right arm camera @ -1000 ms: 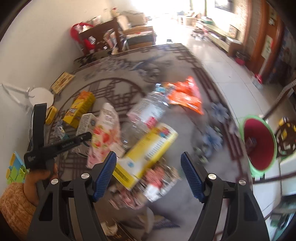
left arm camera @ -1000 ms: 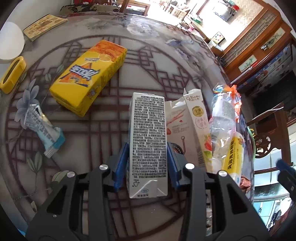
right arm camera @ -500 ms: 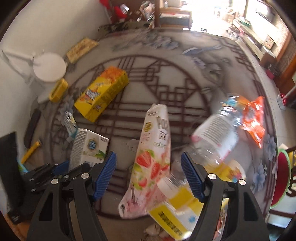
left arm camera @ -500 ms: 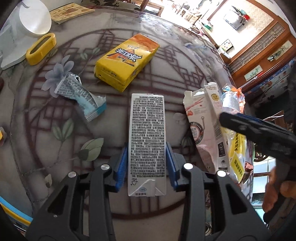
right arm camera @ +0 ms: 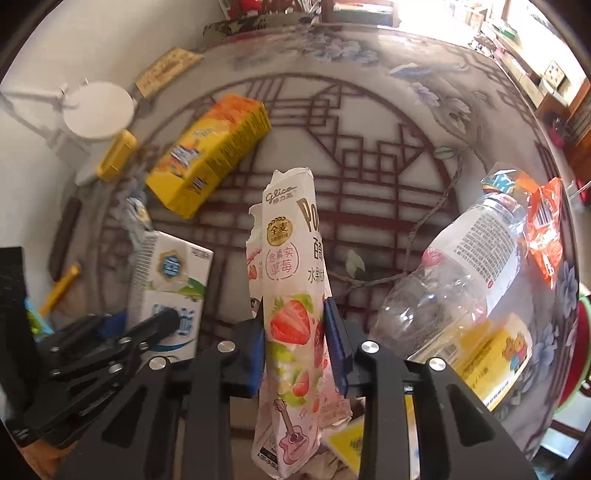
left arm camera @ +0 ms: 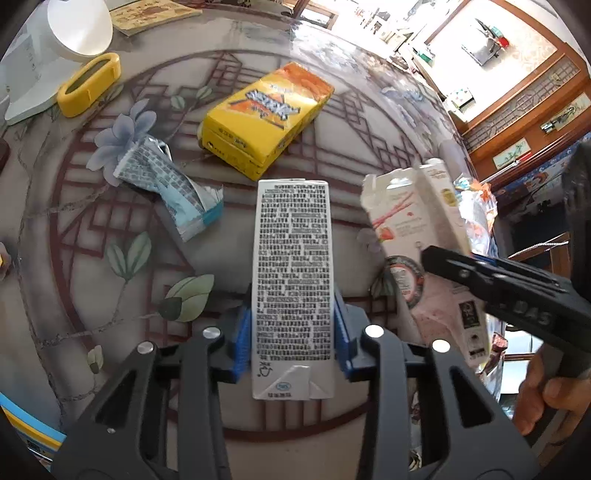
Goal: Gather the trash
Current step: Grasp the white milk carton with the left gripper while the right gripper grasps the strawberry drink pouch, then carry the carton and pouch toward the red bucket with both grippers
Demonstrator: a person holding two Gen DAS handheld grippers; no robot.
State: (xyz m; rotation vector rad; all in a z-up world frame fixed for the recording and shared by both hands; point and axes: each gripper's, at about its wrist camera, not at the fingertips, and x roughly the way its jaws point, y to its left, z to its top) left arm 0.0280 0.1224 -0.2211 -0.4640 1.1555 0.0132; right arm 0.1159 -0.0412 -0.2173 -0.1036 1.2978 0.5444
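Note:
My left gripper (left arm camera: 291,336) is shut on a white milk carton (left arm camera: 291,273) with black print, held over the table; the carton also shows in the right wrist view (right arm camera: 170,288). My right gripper (right arm camera: 295,343) is shut on a pink strawberry Pocky box (right arm camera: 291,314), torn open at its top. That box shows in the left wrist view (left arm camera: 417,221), with the right gripper's black body just right of it. A yellow drink carton (left arm camera: 262,118) and a crumpled blue-white wrapper (left arm camera: 170,188) lie farther out.
A clear plastic bottle (right arm camera: 458,273), an orange snack bag (right arm camera: 543,225) and a yellow box (right arm camera: 491,358) lie at the right. A yellow oblong holder (left arm camera: 88,85), a white lamp base (left arm camera: 79,29) and a booklet (left arm camera: 155,11) are at the far left. A red-green bin (right arm camera: 581,332) stands beyond the table's right edge.
My right gripper swung left over the table and closed on the strawberry Pocky box; it was open before. My left gripper kept hold of the milk carton and drew back slightly.

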